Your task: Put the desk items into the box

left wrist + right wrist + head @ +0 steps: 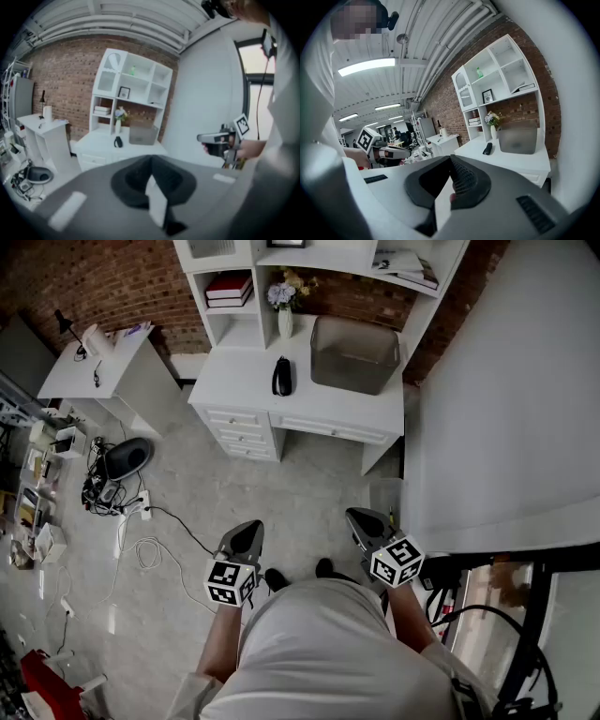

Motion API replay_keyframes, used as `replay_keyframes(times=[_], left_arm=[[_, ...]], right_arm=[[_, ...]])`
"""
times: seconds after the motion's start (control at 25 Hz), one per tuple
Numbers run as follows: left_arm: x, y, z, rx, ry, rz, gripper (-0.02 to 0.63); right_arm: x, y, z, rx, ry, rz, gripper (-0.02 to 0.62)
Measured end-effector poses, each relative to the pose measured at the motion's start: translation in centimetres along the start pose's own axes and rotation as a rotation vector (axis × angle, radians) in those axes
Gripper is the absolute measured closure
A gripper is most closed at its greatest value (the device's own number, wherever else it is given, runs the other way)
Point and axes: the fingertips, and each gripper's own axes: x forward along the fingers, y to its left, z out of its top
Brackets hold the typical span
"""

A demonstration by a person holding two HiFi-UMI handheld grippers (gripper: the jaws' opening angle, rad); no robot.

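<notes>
Tabletop [246, 381] ahead: black desk item [281, 377], lengthwise front-to-back, lies nearer your left hand-held gripper [247, 531] than right hand-held gripper [364, 519]; both pressed together, empty.

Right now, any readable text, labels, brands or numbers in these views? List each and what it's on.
No text can be read in any view.
On the left gripper, marker cube: black-and-white square pattern, no letters.
On the right gripper, its marker cube: the same kind of pattern.
Spines of the stacked books: too small to read.
The framed picture: too small to read.
</notes>
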Motion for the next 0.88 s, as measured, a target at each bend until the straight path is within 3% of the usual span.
replay_keyframes(times=[0.88], left_arm=[[2.8,-2.6,0.2,0.0,0.008,0.027,0.603]], right_arm=[[-0.9,-3.2,-0.3,0.019,0.03,0.068,0.594]])
